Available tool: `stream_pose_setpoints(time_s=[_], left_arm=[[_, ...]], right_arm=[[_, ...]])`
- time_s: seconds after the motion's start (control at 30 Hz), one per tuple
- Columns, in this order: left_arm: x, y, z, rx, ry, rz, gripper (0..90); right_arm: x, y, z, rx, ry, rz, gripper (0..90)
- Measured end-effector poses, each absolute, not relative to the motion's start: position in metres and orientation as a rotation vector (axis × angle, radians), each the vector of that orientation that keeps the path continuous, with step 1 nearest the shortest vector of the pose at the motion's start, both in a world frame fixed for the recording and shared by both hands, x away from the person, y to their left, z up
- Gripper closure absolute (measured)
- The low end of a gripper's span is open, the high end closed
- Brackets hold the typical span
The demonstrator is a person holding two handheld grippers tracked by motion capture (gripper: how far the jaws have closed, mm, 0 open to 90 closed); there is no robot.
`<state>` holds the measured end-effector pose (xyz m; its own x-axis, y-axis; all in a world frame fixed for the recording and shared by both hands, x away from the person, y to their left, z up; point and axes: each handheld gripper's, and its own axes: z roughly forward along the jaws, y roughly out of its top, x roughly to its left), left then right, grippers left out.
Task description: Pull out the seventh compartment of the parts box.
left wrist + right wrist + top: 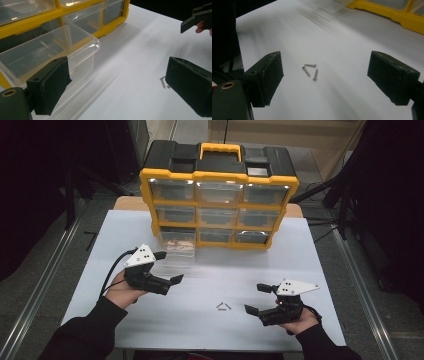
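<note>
Right gripper view shows three small silver screws (310, 70) loose on the white tabletop (342, 45) between wide-open fingers (265, 77); the right gripper (324, 77) should descend straight and close on one. Left gripper (167, 267) also gapes, beside the open clear plastic drawer (178, 247).

No legible text, label, brand, number or sign on the yellow-and-black drawer organiser (218, 195), its pulled-out clear drawer (50, 52), the three screws (310, 69), the white counter (200, 285) or either gripper's grey plate.
</note>
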<state>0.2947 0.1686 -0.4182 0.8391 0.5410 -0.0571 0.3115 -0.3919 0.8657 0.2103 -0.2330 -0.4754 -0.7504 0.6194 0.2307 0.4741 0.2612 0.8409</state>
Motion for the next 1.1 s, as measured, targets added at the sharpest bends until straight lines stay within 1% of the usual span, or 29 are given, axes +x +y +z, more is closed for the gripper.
stream_pose_setpoints(time_s=[0.17,0.5,1.1], left_arm=[[0.289,0.171,-0.422,1.996,0.599,0.284,5.5],[0.278,0.178,-0.428,1.991,0.603,0.281,5.5],[0.265,0.195,-0.441,2.025,0.587,0.255,5.5]], right_arm=[[0.211,-0.233,-0.475,1.032,2.381,1.506,14.2],[0.215,-0.233,-0.475,1.037,2.385,1.517,14.0],[0.219,-0.23,-0.474,1.062,2.379,1.491,14.3]])
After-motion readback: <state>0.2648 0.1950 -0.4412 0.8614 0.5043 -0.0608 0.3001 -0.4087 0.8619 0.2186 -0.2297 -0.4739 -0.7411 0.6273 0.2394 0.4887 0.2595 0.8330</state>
